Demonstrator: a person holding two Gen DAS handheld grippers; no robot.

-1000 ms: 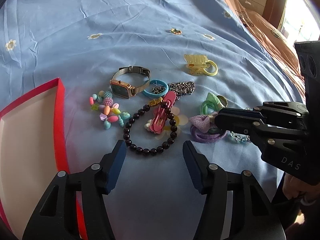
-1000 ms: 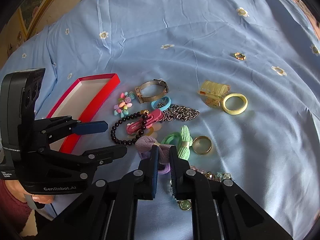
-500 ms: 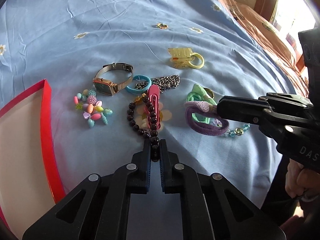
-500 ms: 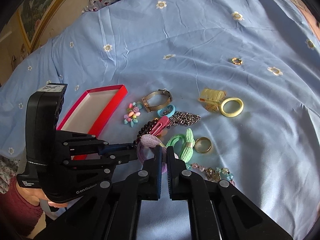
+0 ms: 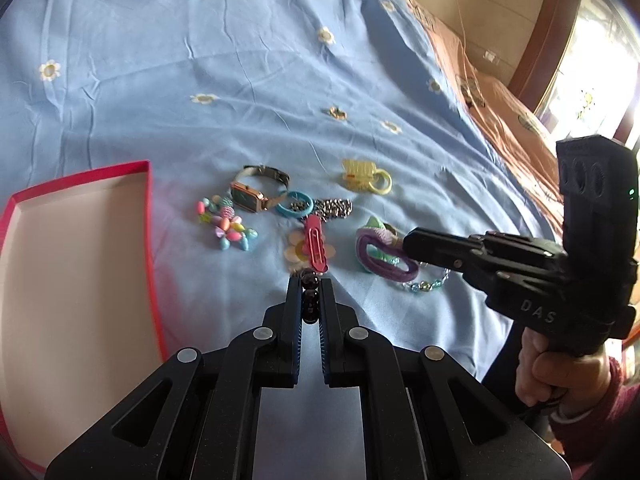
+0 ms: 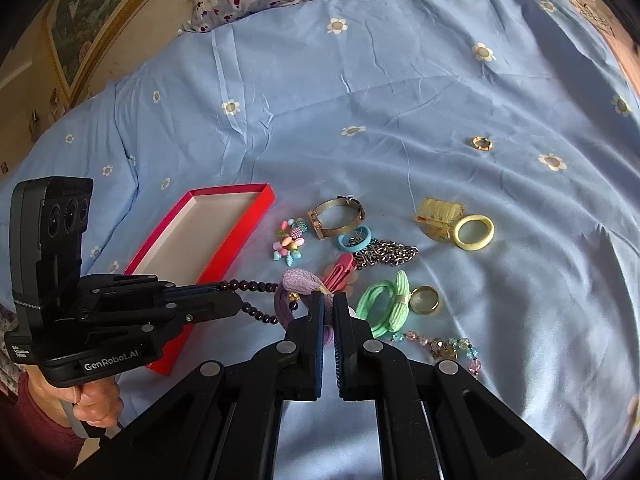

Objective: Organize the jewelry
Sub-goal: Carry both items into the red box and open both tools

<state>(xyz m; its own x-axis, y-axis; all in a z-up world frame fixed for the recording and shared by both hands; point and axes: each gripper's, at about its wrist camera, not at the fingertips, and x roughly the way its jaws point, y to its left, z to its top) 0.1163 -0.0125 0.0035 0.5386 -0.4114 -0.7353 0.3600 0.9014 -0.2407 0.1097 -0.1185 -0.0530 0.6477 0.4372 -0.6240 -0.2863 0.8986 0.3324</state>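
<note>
Above the bed (image 5: 160, 60), your left claw (image 5: 310, 286), wide a second ago, now grips the dark bead bracelet (image 6: 252, 286); your right claw (image 6: 328, 300) still pinches the purple hair tie (image 5: 384, 258).

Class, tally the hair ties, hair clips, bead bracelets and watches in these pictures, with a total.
Hair ties: 2 (purple tie, green tie)
Hair clips: 2 (pink clip, yellow clip)
Bead bracelets: 3 (black beads, pastel beads, crystal beads)
Watches: 1 (watch)
Total: 8

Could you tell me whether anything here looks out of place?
One small gold ring lies alone on the bedspread, well apart from the jewelry cluster near the red box. Nothing looks damaged.
</note>
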